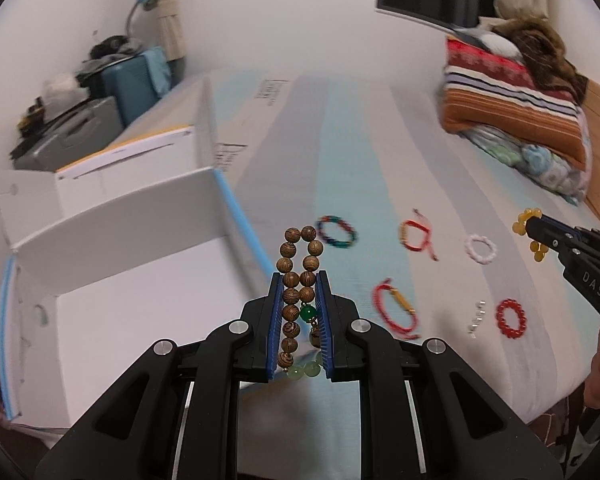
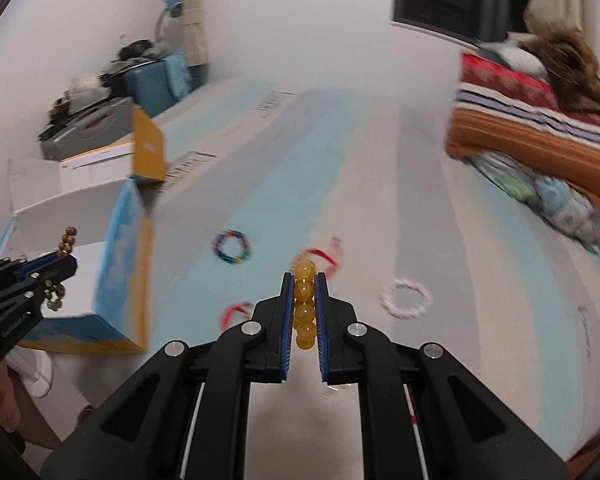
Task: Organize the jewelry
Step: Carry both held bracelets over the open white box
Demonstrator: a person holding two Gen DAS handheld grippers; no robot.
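Both grippers were seen loaded above a striped bed sheet. The left gripper was closed on a wooden bead bracelet, pressed flat between the blue pads, its loop projecting beyond the fingertips and green beads hanging at the rear; it was held near the rim of an open white box at the left. The right gripper was closed on a yellow bead bracelet, pinched edge-on so that a single column of beads showed between the jaws. Still lying on the sheet, well apart from one another, were a multicoloured bracelet, two red cord bracelets, a pink-and-white bracelet, a red bead bracelet and a small silver chain.

The step in hand was judged to be delivery to the box. It would be done well if each load were carried fully over the box opening, past the raised flap, and lowered before the jaws were parted, so that the beads would neither bounce out nor catch on the rim. One gripper at a time was advised, since the box opening was approached from the same side.
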